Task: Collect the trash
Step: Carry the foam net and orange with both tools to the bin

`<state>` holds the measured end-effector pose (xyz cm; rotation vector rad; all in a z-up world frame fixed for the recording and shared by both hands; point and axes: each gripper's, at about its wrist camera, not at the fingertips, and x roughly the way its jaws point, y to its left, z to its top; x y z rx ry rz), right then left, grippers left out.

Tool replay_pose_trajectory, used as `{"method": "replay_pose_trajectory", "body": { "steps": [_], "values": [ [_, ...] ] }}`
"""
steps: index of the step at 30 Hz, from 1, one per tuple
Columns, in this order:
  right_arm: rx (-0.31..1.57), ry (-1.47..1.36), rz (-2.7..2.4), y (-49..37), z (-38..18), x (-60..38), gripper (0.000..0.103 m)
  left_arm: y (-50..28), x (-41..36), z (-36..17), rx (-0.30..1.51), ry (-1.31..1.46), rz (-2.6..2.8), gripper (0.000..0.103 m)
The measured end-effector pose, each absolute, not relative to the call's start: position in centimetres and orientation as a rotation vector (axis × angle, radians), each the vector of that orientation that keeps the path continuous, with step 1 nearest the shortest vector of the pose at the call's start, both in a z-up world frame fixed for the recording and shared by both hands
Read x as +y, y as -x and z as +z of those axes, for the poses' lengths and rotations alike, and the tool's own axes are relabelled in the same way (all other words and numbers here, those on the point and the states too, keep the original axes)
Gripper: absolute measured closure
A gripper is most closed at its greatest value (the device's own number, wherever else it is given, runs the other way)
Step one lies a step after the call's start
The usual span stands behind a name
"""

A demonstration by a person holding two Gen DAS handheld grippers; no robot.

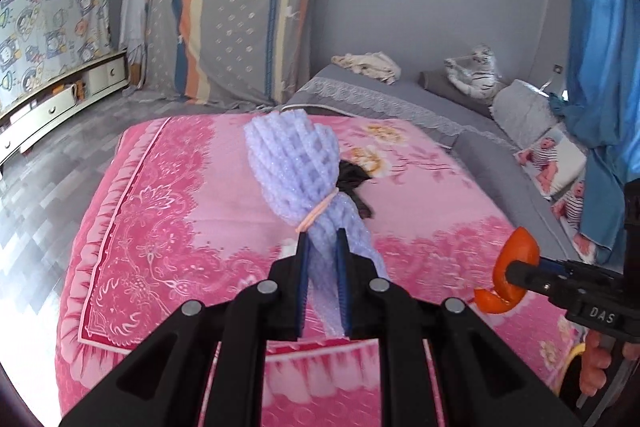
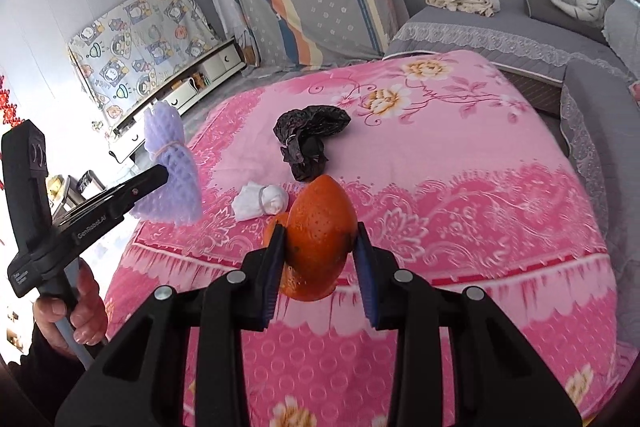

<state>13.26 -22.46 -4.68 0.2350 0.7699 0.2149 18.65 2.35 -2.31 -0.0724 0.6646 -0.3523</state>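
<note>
My left gripper [image 1: 323, 233] is shut on a lilac foam fruit net [image 1: 296, 163] tied with a rubber band, held above the pink bedspread [image 1: 168, 211]. It also shows in the right wrist view [image 2: 172, 163]. My right gripper [image 2: 320, 231] is shut on an orange peel [image 2: 320, 239], held above the bed's near edge; the peel shows at the right of the left wrist view [image 1: 516, 263]. A crumpled black plastic bag [image 2: 308, 143] and a white tied wad [image 2: 260, 203] lie on the bedspread [image 2: 480, 187] ahead.
A grey sofa [image 1: 400, 99] with a plush tiger [image 1: 476, 75] and cloth stands behind the bed. A covered mattress [image 1: 240, 19] leans on the wall. Blue curtains [image 1: 600, 67] hang at right. A low white cabinet [image 1: 60, 107] is at left.
</note>
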Motion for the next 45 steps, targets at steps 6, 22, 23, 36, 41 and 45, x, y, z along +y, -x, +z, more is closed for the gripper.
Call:
{"method": "replay_pose_trajectory", "body": {
  "steps": [6, 22, 23, 36, 41, 45],
  "values": [
    [0.738, -0.248, 0.179, -9.9, -3.4, -24.7, 0.071, -15.3, -0.4, -0.1, 0.612, 0.036, -0.424, 0.091],
    [0.604, -0.329, -0.016, -0.1, -0.9, -33.8, 0.071, -7.8, -8.9, 3.4, 0.508, -0.039, -0.678, 0.091],
    [0.596, -0.332, -0.026, 0.5, -0.8, -34.0, 0.071, -7.4, -9.4, 3.4, 0.505, -0.043, -0.693, 0.091],
    [0.524, -0.403, -0.175, 8.1, -1.0, -38.1, 0.071, -3.5, -13.8, 3.2, 0.487, -0.117, -0.828, 0.091],
    [0.520, -0.429, -0.224, 10.5, -1.5, -39.3, 0.071, -2.3, -15.6, 2.9, 0.493, -0.138, -0.874, 0.091],
    [0.516, -0.448, -0.261, 11.9, -1.9, -40.1, 0.071, -1.3, -17.0, 2.5, 0.501, -0.154, -0.907, 0.091]
  ]
}}
